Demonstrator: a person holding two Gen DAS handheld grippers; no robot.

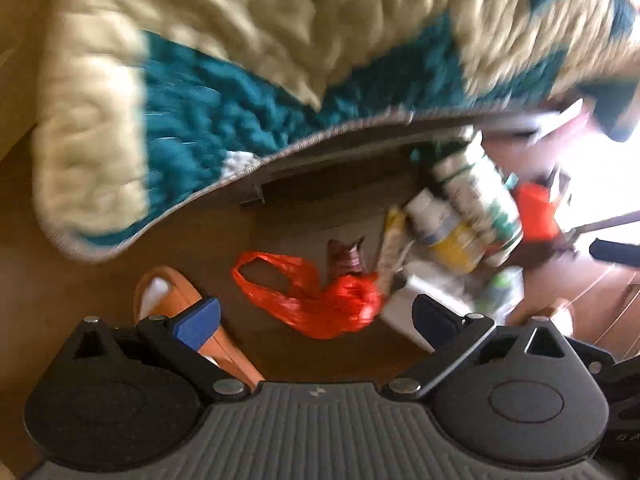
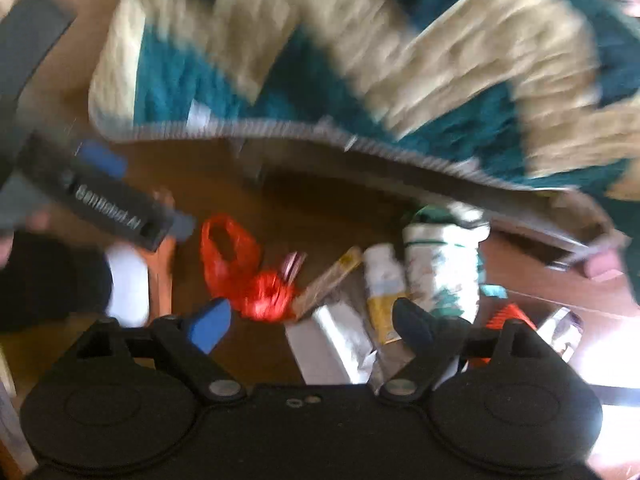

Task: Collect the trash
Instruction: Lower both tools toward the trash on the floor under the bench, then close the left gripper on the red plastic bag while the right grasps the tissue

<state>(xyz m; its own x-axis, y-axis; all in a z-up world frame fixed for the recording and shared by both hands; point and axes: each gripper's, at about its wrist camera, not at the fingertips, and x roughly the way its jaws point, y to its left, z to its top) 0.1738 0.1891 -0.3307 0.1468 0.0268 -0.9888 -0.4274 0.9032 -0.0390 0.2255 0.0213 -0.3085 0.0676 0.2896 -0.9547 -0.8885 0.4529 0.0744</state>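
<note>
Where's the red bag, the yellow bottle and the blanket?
Red bag (image 1: 320, 304): left wrist view, on its crumpled middle.
Yellow bottle (image 1: 444, 228): left wrist view, on its side.
Blanket (image 2: 360, 60): right wrist view, on its cream and teal top.

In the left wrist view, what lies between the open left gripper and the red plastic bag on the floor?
Nothing: in the left wrist view only bare brown floor separates the left gripper from the red plastic bag, which lies just ahead between its open fingers.

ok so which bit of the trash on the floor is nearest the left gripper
The red plastic bag, crumpled on the wooden floor just ahead of the open left gripper. The bottles lie farther off, near the blanket.
</note>
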